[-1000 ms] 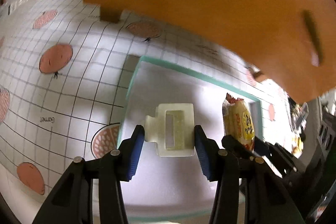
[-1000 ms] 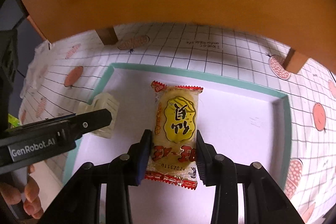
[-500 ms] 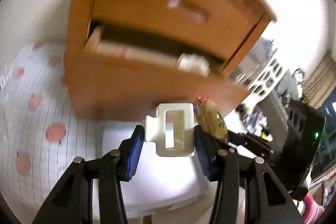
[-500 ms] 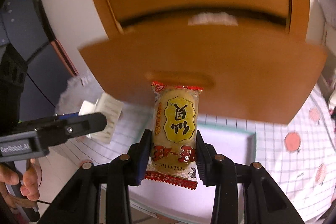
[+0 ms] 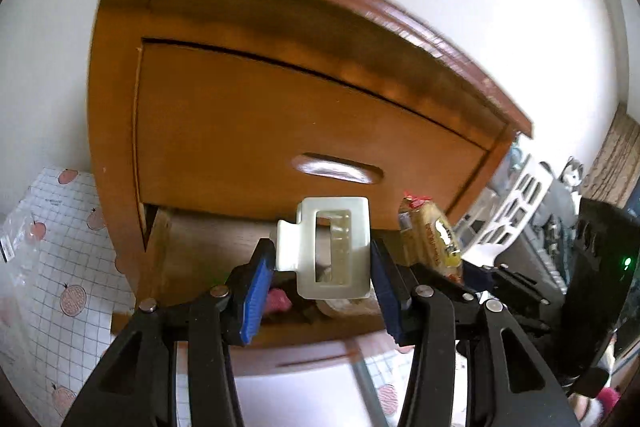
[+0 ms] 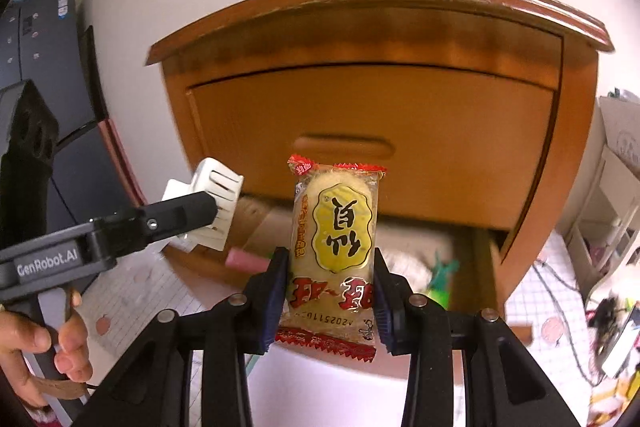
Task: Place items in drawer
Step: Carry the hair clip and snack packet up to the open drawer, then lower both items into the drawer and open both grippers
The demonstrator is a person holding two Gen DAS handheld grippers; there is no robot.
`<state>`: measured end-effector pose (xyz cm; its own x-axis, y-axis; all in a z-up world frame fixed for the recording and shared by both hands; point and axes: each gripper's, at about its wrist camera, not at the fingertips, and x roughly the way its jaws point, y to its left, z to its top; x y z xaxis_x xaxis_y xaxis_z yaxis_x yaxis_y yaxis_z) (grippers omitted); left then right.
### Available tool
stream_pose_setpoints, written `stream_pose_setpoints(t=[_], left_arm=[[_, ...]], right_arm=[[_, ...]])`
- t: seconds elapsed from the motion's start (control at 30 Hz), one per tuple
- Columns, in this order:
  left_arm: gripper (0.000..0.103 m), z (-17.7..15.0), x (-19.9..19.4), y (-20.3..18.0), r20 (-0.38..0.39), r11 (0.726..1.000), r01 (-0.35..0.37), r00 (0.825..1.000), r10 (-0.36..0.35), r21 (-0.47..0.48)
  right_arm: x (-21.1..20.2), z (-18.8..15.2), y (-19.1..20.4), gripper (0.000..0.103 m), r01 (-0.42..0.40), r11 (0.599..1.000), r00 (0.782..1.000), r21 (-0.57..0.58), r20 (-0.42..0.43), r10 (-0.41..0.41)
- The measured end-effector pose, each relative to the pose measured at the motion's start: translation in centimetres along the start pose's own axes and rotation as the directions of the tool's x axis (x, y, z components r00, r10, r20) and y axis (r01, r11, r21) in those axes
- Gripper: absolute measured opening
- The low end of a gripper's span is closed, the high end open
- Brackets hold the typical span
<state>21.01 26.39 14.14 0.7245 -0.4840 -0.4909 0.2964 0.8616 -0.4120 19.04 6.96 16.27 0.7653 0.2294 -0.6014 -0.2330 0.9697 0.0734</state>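
- Lifted off the tray since a second ago; now level with the open lower drawer [image 6: 472, 267].
- Left gripper [image 5: 322, 263] clamped on hair clip [image 5: 330, 247]; right gripper [image 6: 330, 291] clamped on snack packet [image 6: 334, 239].
- Carrying step; next, forward over the drawer ahead, then release.

We see the open lower wooden drawer [image 6: 472, 267], part filled with a pink block [image 6: 245, 261], green item [image 6: 442, 277], closed upper drawer front [image 6: 372, 131] overhanging its rear.

A worktop [image 5: 48, 267] covered in white gridded cloth printed with pink round fruits carries a small orange-brown wooden drawer cabinet [image 6: 400, 115]. A white tray [image 5: 292, 391] lies before the cabinet's open lower drawer [image 6: 472, 267].
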Motion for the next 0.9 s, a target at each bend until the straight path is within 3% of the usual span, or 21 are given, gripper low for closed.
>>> stream_pose_setpoints(t=[0.33,0.6,0.73,0.83,0.9], left_arm=[[0.05,0.5,4.9,0.7,-0.071,0.997,-0.073,0.995,0.072,-0.005],[0.057,0.3,5.2,0.9,-0.081,0.996,-0.092,0.992,0.092,0.001],[0.061,0.2,5.2,0.7,-0.077,0.995,-0.101,0.992,0.103,0.02],[0.069,0.0,4.8,0.6,-0.061,0.993,-0.114,0.991,0.116,0.034],[0.081,-0.1,4.6,0.6,-0.053,0.99,-0.134,0.989,0.136,0.039]], right_arm=[[6.3,1.2,-2.9,0.041,0.062,0.997,0.993,0.05,-0.104,-0.057],[6.8,0.6,-4.3,0.042,0.079,0.996,0.991,0.047,-0.114,-0.073],[7.0,0.5,-4.5,0.051,0.084,0.995,0.99,0.051,-0.115,-0.078],[7.0,0.2,-4.4,0.06,0.091,0.995,0.99,0.044,-0.116,-0.085],[7.0,0.1,-4.3,0.068,0.097,0.994,0.989,0.042,-0.115,-0.091]])
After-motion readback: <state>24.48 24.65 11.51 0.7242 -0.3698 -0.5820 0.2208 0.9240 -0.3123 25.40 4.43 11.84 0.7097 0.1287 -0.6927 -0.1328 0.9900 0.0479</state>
